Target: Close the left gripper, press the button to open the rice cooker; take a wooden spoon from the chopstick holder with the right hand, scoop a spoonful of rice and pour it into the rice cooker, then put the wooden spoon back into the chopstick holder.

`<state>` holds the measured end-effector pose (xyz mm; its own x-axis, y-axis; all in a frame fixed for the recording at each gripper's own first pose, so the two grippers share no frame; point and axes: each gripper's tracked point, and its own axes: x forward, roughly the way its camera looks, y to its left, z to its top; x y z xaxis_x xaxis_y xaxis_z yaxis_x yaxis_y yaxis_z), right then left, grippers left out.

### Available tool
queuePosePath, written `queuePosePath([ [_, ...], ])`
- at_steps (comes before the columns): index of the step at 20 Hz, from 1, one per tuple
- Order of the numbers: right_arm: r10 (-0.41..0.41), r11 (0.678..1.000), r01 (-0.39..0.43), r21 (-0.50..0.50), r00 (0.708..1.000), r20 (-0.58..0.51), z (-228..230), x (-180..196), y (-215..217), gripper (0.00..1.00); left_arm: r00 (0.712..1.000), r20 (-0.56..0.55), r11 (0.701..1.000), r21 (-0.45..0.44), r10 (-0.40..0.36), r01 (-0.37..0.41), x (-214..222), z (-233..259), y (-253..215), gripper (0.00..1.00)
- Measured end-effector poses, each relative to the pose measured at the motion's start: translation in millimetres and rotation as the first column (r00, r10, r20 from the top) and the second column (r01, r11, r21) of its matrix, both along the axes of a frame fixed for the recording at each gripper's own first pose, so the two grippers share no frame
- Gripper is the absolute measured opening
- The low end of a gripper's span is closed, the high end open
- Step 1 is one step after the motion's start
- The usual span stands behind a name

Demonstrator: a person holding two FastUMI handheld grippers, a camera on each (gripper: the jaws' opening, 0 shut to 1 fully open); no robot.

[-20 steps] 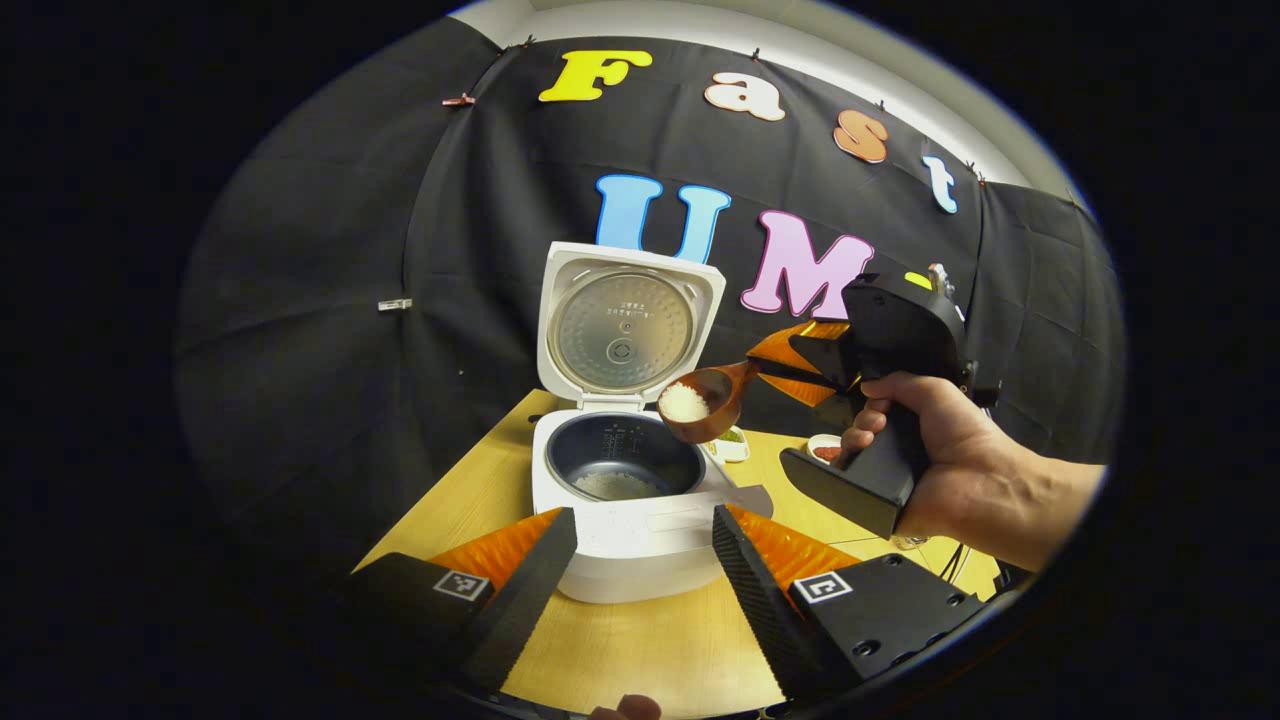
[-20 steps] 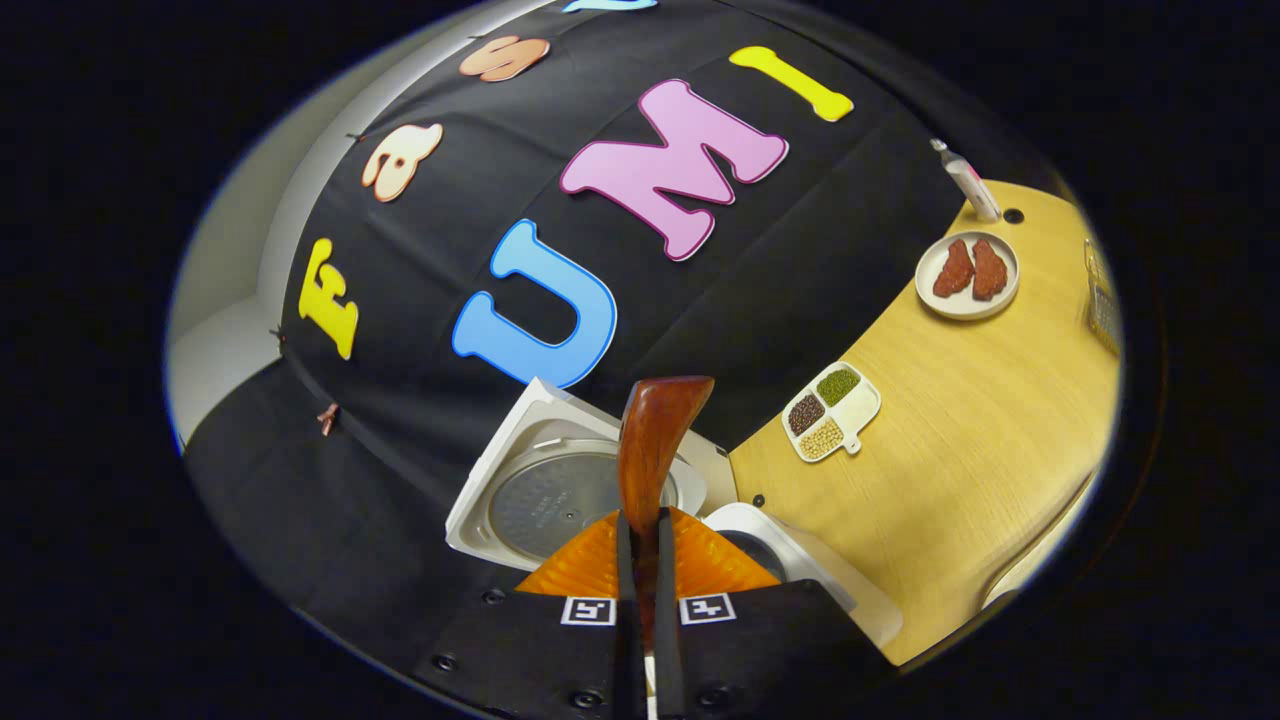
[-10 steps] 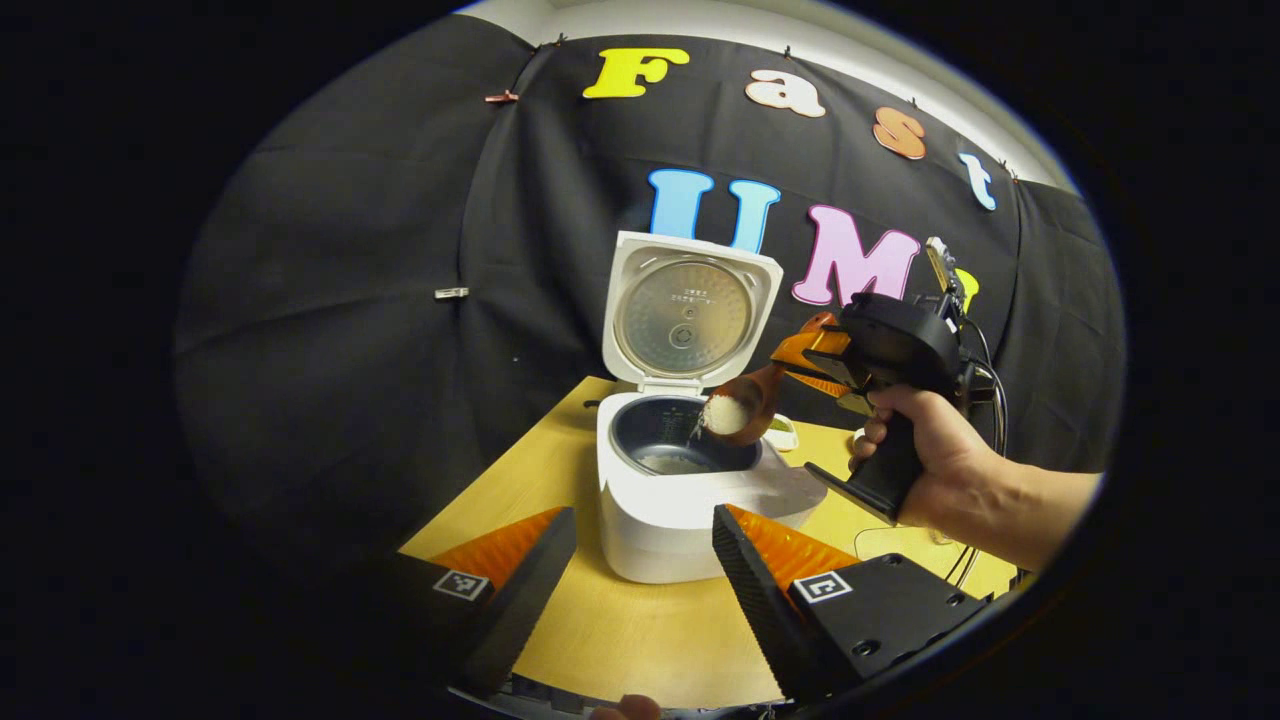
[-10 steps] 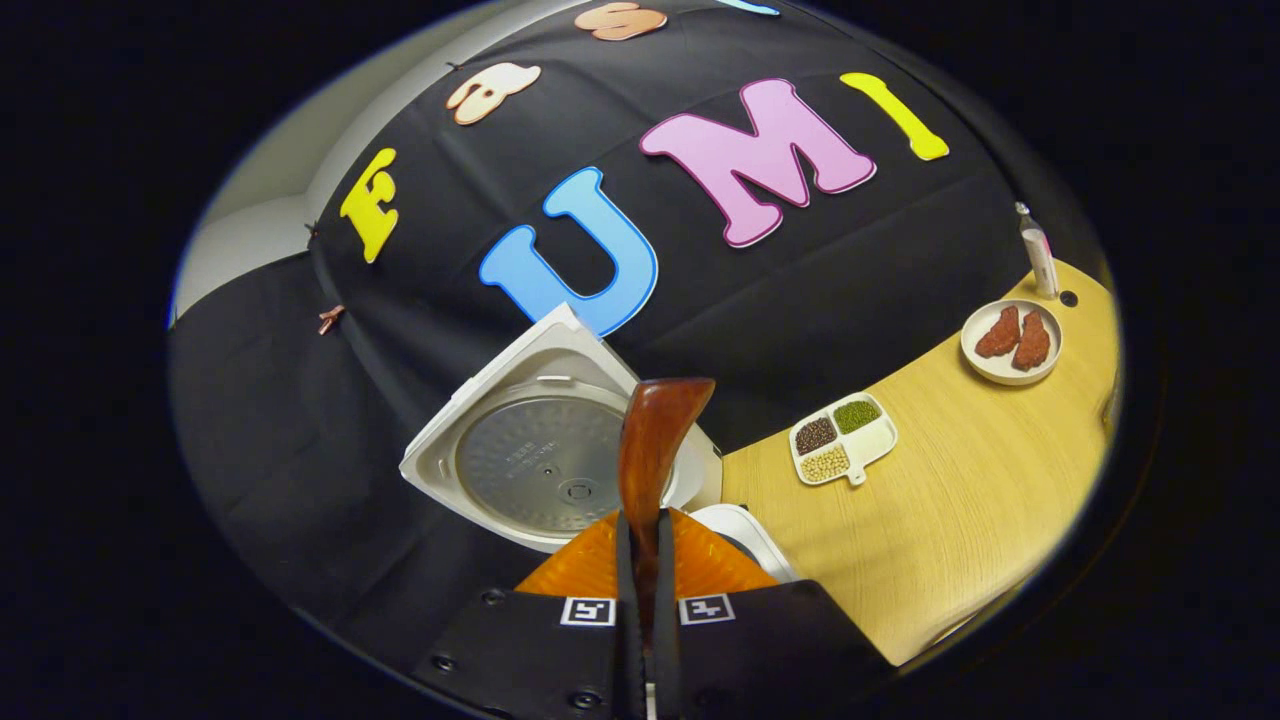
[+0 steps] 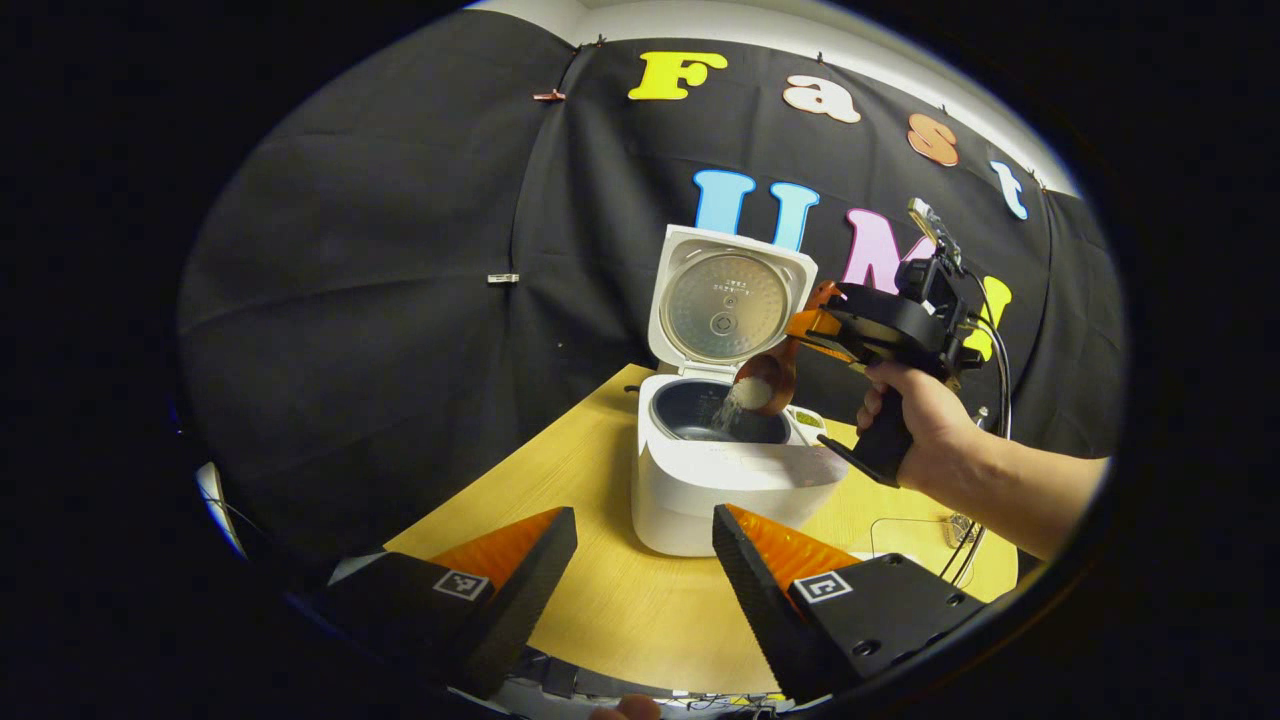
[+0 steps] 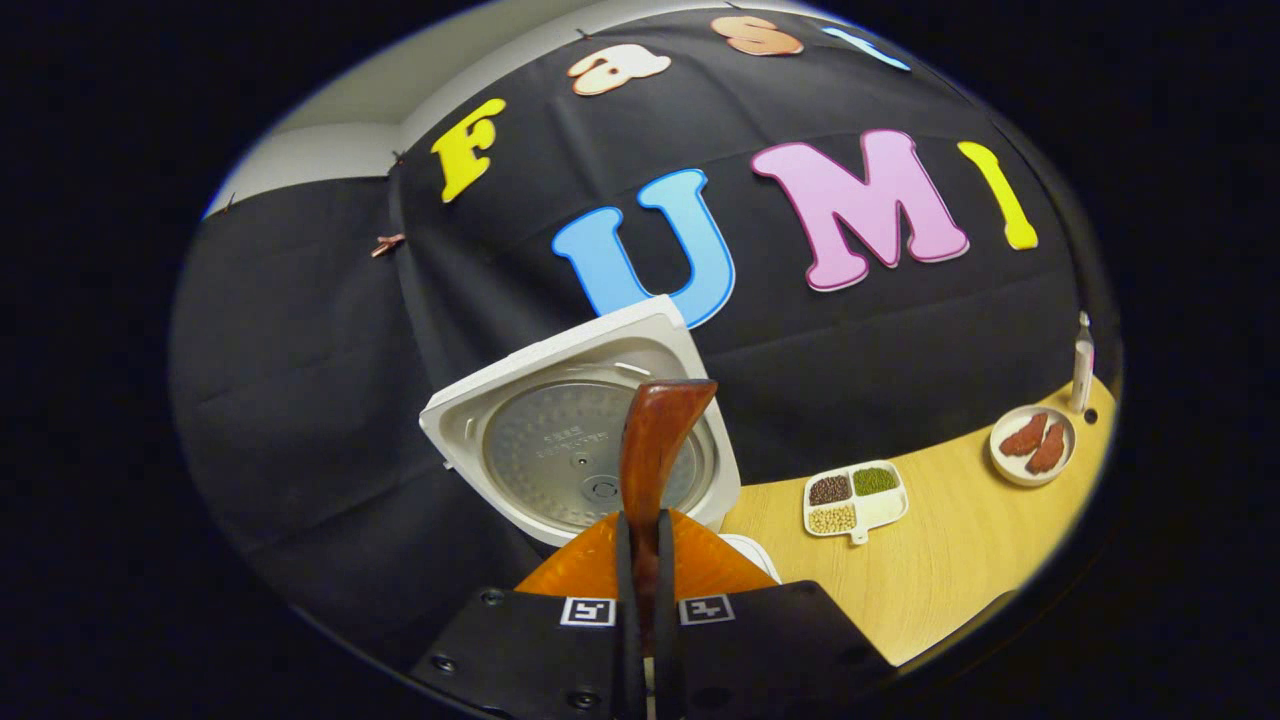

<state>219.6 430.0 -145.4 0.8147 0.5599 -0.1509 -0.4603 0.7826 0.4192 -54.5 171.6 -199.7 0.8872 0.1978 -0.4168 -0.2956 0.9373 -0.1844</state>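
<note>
The left gripper view looks from the table's [image 5: 640,610] near edge, level, toward the cooker [image 5: 735,480] farther in. The right gripper view sits close above it, tilted, facing the raised lid [image 6: 570,440]. Both share the lid.

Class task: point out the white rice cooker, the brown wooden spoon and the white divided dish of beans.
White rice cooker [image 5: 700,490], left gripper view, front wall.
Brown wooden spoon [image 6: 655,440], right gripper view, handle.
White divided dish of beans [image 6: 888,508], right gripper view, bare compartment.
</note>
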Motion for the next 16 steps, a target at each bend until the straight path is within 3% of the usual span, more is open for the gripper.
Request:
queuePosePath([
  [6,0.088,0.981,-0.056,-0.185,0.982,0.167,18.9,-2.4,17.4,0.08,1.0,0.0,1.0,0.012,0.018,-0.018,-11.7,2.8,5.3,0.94],
  [11,0.154,0.946,-0.071,-0.315,0.957,0.247,22.0,1.9,24.8,0.08,1.0,0.014,1.0,0.009,0.017,-0.018,-6.2,7.8,8.4,0.95],
  [16,0.253,0.892,-0.091,-0.443,0.913,0.321,29.0,-4.1,34.8,0.08,1.0,0.025,1.0,-0.004,0.015,-0.015,-0.9,12.1,12.5,0.95],
])
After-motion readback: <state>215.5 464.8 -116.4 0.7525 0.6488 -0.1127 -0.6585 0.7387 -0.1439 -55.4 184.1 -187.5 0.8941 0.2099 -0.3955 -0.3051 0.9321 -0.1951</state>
